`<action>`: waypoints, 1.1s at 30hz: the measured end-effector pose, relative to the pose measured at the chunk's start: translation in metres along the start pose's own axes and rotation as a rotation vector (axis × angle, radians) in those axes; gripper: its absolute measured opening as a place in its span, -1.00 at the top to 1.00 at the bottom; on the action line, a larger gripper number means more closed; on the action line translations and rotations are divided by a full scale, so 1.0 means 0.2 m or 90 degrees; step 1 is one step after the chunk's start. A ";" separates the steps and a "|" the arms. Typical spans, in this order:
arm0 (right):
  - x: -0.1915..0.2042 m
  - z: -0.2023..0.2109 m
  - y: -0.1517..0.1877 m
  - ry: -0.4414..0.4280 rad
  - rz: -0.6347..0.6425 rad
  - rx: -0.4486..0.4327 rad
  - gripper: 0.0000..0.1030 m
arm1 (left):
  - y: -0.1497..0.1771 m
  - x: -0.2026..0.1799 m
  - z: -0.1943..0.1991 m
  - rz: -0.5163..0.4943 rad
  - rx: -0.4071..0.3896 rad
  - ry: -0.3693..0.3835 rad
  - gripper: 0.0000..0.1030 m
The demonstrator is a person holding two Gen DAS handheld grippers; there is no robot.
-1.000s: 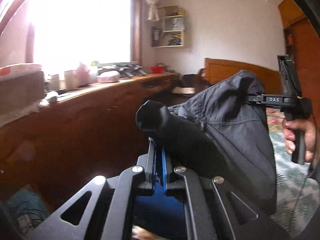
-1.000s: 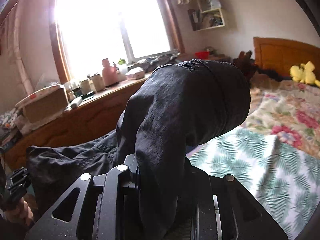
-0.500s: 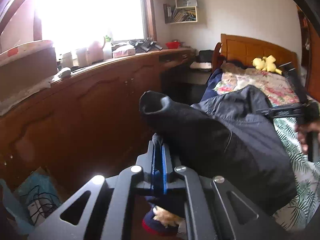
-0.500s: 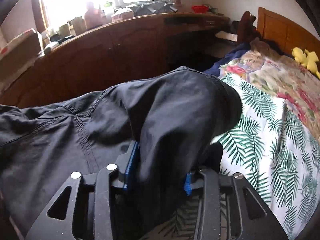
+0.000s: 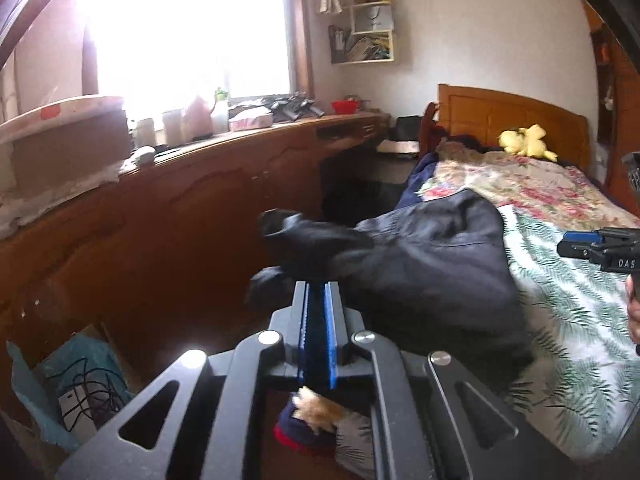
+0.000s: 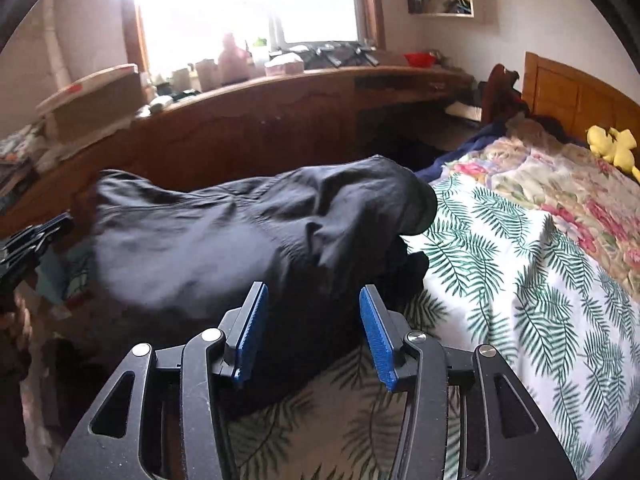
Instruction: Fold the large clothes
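Note:
A large dark garment (image 6: 224,240) lies bunched on the near left part of the bed, over the leaf-print sheet (image 6: 500,264). My right gripper (image 6: 314,288) hovers at its near end. Its jaws are opening, and the blue pads (image 6: 252,332) stand apart from the cloth that lies between them. In the left wrist view the garment (image 5: 432,264) hangs partly off the bed's side. There my left gripper (image 5: 316,285) is shut on a dark fold of it. The right gripper (image 5: 592,244) also shows at that view's right edge, held by a hand.
A long wooden cabinet (image 5: 180,216) with bottles and boxes on top runs under the window, close to the bed's left side. A wooden headboard (image 6: 572,96) and a yellow plush toy (image 6: 612,146) are at the far end. A floral quilt (image 6: 560,184) covers the far half.
Both grippers came down and the garment sank from hanging in the air onto the bed. My right jaws let go of the cloth and spread; the left stayed shut on it.

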State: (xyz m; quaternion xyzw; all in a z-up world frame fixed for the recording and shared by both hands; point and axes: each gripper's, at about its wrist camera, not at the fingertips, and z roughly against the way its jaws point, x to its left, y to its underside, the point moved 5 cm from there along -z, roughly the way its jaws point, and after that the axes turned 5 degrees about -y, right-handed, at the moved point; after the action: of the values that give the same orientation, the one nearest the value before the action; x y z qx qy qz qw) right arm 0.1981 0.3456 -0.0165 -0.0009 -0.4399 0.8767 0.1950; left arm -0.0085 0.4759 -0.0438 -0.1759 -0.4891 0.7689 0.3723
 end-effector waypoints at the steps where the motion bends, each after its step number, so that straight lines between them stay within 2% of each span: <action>1: 0.01 0.05 0.02 0.001 -0.001 -0.007 0.05 | -0.01 -0.04 0.03 -0.004 -0.001 0.012 0.86; 10: 0.01 0.49 0.12 0.030 0.015 -0.054 -0.10 | -0.10 -0.39 0.27 -0.033 -0.035 0.087 0.69; 13: -0.02 0.61 0.16 0.039 0.007 -0.067 -0.17 | -0.11 -0.50 0.33 -0.052 -0.035 0.086 0.68; 16: -0.07 0.74 0.22 0.059 0.001 -0.080 -0.20 | -0.12 -0.64 0.39 -0.054 -0.035 0.112 0.68; 18: -0.10 0.82 0.26 0.067 -0.007 -0.089 -0.22 | -0.12 -0.73 0.41 -0.063 -0.037 0.112 0.68; 19: -0.11 0.87 0.28 0.072 -0.013 -0.093 -0.24 | -0.12 -0.76 0.42 -0.068 -0.037 0.115 0.68; 22: -0.17 0.98 0.35 0.089 -0.024 -0.103 -0.27 | -0.10 -0.91 0.45 -0.071 -0.028 0.164 0.68; 27: -0.26 1.13 0.48 0.122 -0.036 -0.113 -0.31 | -0.07 -1.11 0.49 -0.085 -0.029 0.180 0.67; 33: -0.37 1.26 0.67 0.158 -0.058 -0.108 -0.35 | -0.01 -1.35 0.51 -0.091 -0.007 0.241 0.66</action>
State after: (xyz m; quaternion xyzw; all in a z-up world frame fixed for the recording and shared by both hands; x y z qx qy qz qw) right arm 0.1770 0.0540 0.0212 -0.1057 -0.4847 0.8196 0.2868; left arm 0.1063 0.2124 -0.0205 -0.2844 -0.4258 0.6908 0.5106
